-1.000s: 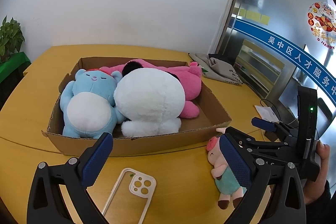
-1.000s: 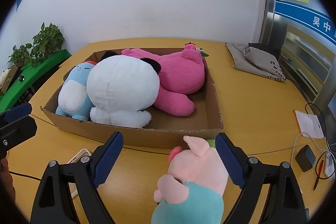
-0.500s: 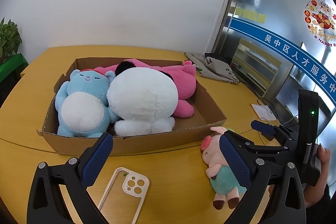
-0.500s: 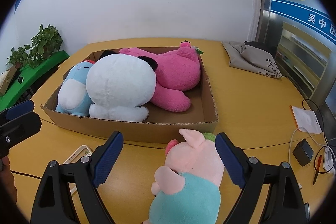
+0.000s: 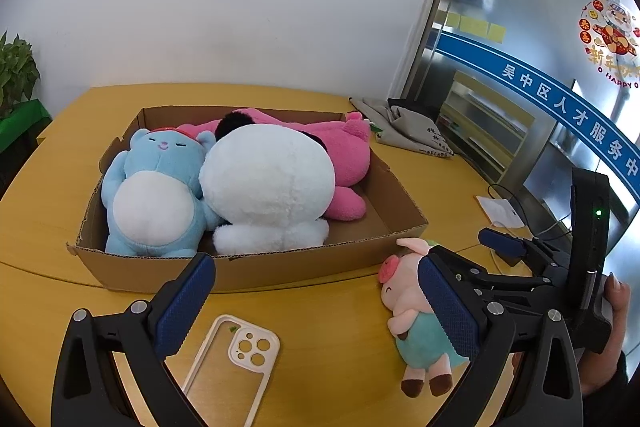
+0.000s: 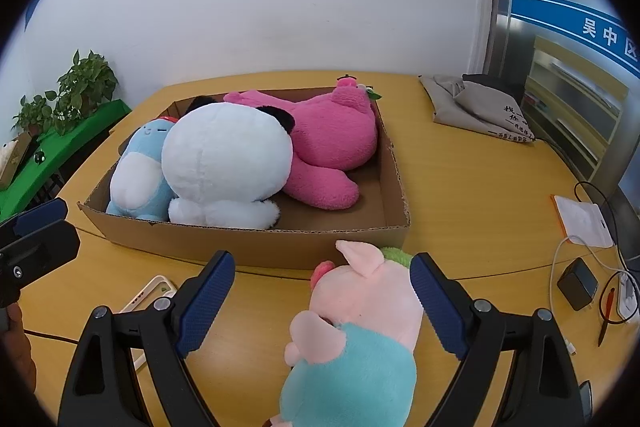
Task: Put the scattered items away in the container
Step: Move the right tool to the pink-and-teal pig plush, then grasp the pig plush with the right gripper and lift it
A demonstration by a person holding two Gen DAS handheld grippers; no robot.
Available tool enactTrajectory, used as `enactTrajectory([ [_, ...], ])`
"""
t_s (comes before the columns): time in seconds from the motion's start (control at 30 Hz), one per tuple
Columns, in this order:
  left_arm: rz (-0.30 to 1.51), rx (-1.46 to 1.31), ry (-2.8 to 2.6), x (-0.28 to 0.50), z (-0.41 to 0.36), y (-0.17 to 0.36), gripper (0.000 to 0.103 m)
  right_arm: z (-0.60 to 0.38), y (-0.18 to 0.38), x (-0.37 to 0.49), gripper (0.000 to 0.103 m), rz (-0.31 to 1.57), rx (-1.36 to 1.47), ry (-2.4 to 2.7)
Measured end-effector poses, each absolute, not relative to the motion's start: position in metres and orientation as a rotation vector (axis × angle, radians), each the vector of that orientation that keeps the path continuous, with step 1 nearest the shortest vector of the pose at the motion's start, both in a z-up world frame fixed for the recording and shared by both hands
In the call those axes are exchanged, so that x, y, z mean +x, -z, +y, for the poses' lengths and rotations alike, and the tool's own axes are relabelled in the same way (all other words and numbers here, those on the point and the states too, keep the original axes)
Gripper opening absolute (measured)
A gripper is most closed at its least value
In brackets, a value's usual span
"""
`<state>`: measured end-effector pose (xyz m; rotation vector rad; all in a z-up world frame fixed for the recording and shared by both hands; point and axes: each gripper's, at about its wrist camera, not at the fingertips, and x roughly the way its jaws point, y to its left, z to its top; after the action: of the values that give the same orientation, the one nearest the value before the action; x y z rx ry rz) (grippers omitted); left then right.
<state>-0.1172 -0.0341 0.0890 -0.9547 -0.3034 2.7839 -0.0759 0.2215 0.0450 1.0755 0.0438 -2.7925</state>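
Left wrist view
- left gripper (image 5: 316, 301): fingers spread wide, nothing between the pads, hovering over the table in front of the box
- pig plush (image 5: 416, 311): small, pale pink head, darker pink snout and ear, teal shirt, brown hooves; lying on the yellow table (image 5: 60, 187) just outside the box's near right corner, partly behind the left gripper's right finger
- cardboard box (image 5: 256, 273): shallow, open top, ragged cut edges; holds a blue bear plush (image 5: 154, 187), a white plush (image 5: 268, 183) with black ears, a pink plush (image 5: 348, 155), packed side by side
- phone case (image 5: 236, 355): cream, empty frame, flat on the table between the fingers, below the box
- right gripper (image 5: 464, 269): seen from the side, at the pig, a hand (image 5: 612, 311) on its handle

Right wrist view
- right gripper (image 6: 320, 291): fingers well apart, pads not pressing
- pig plush (image 6: 360, 323): between the fingers, close to the right pad; contact with the pad cannot be told; a green bit behind its head
- cardboard box (image 6: 280, 247): just beyond the pig, free floor at its right end
- grey cloth bag (image 6: 476, 107): far right on the table
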Motion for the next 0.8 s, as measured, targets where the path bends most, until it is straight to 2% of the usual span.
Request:
enactTrajectory([
  [0.43,-0.306,-0.982,-2.767,-0.121,-0.028,-0.085,0.103,0.235,-0.048,-0.066,0.089,0.043,1.05,2.816],
  [0.6,-0.3,-1.021,-2.737,-0.127,-0.023,-0.077,0.103,0.27,-0.027,-0.052,0.089,0.017,1.119,2.865],
  [0.73,-0.345,-1.073,-2.671,-0.138,-0.014,-0.064,0.103,0.294,0.019,-0.049,0.09,-0.095,1.313,2.787],
  [0.8,-0.36,-1.1,-2.634,-0.143,-0.008,-0.057,0.103,0.3,0.03,-0.047,0.092,-0.218,1.296,2.727],
])
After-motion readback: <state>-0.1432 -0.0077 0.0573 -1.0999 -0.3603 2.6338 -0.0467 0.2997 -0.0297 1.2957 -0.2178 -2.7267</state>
